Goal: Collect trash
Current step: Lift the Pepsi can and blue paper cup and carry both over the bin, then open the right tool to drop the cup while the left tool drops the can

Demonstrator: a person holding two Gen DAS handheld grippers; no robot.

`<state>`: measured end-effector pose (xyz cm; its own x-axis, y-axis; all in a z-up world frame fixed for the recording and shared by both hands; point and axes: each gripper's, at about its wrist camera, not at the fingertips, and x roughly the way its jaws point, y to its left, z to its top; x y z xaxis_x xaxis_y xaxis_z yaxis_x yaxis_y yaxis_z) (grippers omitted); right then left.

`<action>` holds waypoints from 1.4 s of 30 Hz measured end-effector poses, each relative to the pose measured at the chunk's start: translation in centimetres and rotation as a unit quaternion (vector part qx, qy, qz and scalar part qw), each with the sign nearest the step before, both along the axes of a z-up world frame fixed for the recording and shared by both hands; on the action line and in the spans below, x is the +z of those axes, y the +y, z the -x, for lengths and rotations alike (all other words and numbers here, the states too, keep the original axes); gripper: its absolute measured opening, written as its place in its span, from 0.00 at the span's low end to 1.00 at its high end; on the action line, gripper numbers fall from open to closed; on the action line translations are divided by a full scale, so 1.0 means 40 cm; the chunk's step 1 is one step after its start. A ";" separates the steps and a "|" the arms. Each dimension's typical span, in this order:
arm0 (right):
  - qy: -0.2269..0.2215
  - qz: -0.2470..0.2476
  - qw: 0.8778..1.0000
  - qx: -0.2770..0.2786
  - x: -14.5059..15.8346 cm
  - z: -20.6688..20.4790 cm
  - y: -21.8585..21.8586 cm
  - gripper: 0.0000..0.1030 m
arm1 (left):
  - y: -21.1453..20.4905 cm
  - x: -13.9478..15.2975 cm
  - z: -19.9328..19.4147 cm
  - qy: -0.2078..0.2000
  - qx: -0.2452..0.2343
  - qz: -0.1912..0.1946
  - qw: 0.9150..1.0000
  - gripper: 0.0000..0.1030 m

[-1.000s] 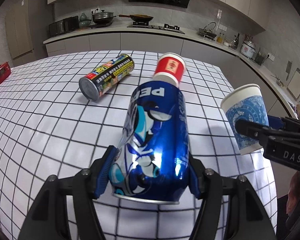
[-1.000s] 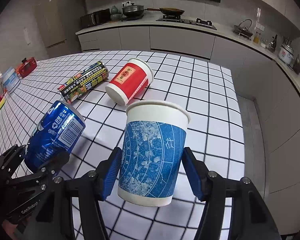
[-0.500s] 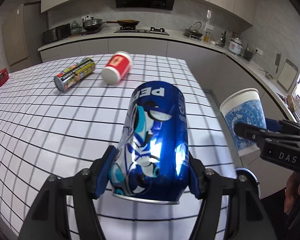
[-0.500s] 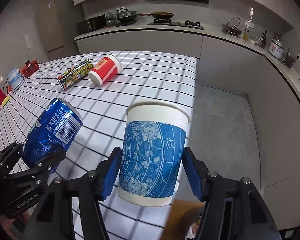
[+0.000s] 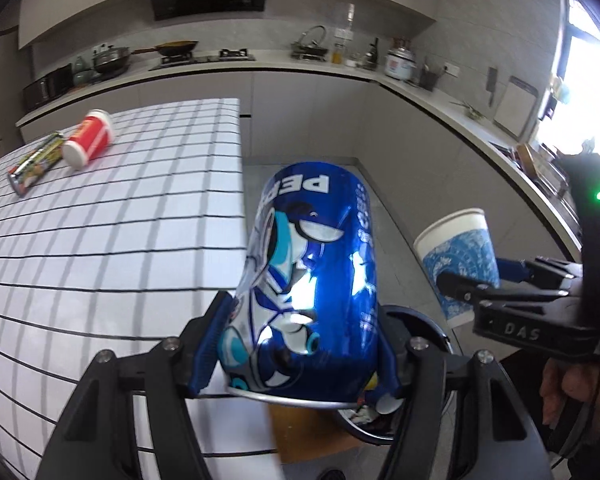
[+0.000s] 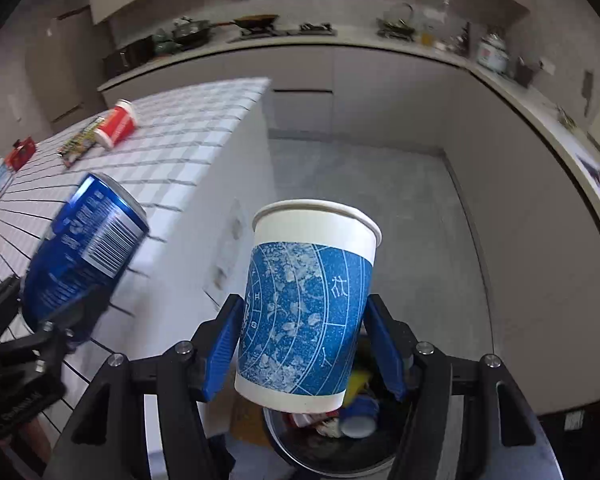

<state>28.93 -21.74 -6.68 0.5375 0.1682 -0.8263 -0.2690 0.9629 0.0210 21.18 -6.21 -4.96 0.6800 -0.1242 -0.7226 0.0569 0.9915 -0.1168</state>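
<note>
White black-gridded worktop (image 5: 100, 240) fills the left side of both views; its edge drops to a grey floor. Dark round trash bin (image 6: 300, 452) on the floor just off the worktop corner, already holding scraps and cups. Left tongs (image 5: 296, 356) clamped on a blue Pepsi can (image 5: 312, 280), blue pads pressed on both sides, can tilted, hanging past the worktop edge with the bin rim showing behind its base. Right tongs (image 6: 304, 344) clamped on a blue-and-white paper cup (image 6: 306, 304), mouth up, directly above the bin's opening. In the left wrist view the cup (image 5: 460, 264) sits right of the can, with a hand (image 5: 568, 388) at the lower right behind the tongs. Far back on the worktop, well away from the bin: red paper cup (image 5: 88, 140) on its side, touching or just beside a lying printed can (image 5: 36, 162).
</note>
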 end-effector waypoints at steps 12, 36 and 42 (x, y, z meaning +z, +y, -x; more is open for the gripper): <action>0.086 0.005 0.996 -0.038 -0.215 0.016 -0.196 0.76 | -0.193 -0.105 0.016 0.037 -0.025 -0.010 0.999 0.63; 0.038 -0.001 0.990 -0.138 -0.146 0.052 -0.423 0.78 | -0.416 -0.239 0.073 0.070 -0.025 -0.033 0.997 0.94; 0.014 -0.026 0.991 -0.133 -0.078 0.050 -0.405 0.84 | -0.352 -0.116 0.078 0.036 -0.006 -0.031 0.999 0.94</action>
